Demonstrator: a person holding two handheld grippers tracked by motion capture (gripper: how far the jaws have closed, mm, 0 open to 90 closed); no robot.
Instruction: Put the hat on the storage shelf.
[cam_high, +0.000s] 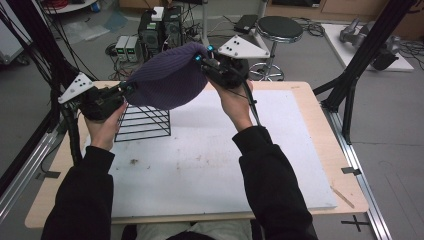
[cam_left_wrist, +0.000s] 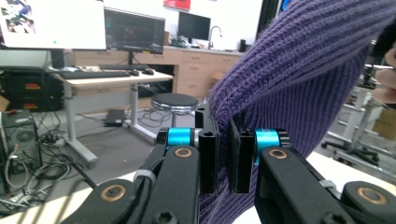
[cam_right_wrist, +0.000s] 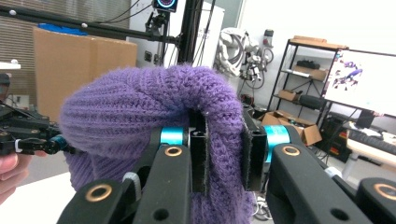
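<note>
A ribbed, matt purple knit hat (cam_high: 167, 82) hangs above a black wire rack (cam_high: 144, 122) and pale wooden table (cam_high: 320, 125).

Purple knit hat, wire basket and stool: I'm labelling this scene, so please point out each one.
purple knit hat (cam_high: 165, 82), high view, middle of its ribbed crown.
wire basket (cam_high: 145, 124), high view, front bars of the black frame.
stool (cam_high: 279, 28), high view, black round seat.

Grey floor (cam_high: 390, 150) back there, with a black stool (cam_high: 279, 28) and computer towers (cam_high: 160, 27). Wooden cabinets (cam_left_wrist: 205, 70) line the far wall, monitors (cam_left_wrist: 134, 31) on a desk (cam_left_wrist: 107, 79).
</note>
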